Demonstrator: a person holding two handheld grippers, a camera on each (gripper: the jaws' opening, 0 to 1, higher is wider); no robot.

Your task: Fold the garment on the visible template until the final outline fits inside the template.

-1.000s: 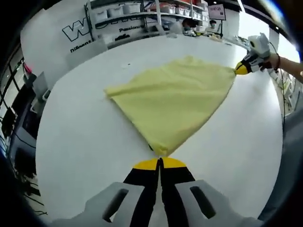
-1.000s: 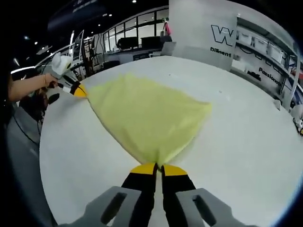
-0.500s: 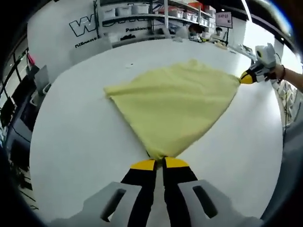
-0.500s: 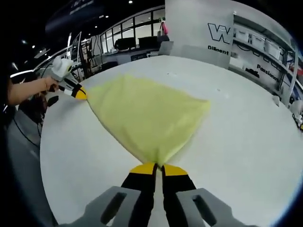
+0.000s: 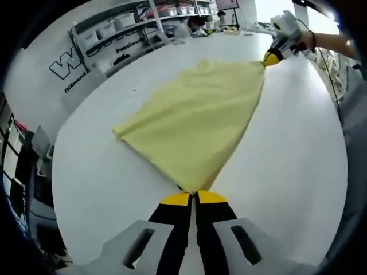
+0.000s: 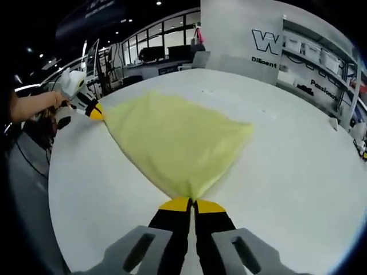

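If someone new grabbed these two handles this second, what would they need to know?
Left tool: shut on one corner of the yellow garment.
Right tool: shut on another corner, so the near edge runs between the two.
Garment: spread on the white table, far part lying flat.
Done: corners gripped, cloth spread out.
Left: the folding itself. I can't make out a template outline, so locate it first.

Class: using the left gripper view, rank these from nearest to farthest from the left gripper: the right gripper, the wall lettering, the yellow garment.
1. Yellow garment: clamped in the left gripper, spread ahead.
2. Right gripper: at the cloth's far corner, upper right.
3. Wall lettering: beyond the white table, upper left.
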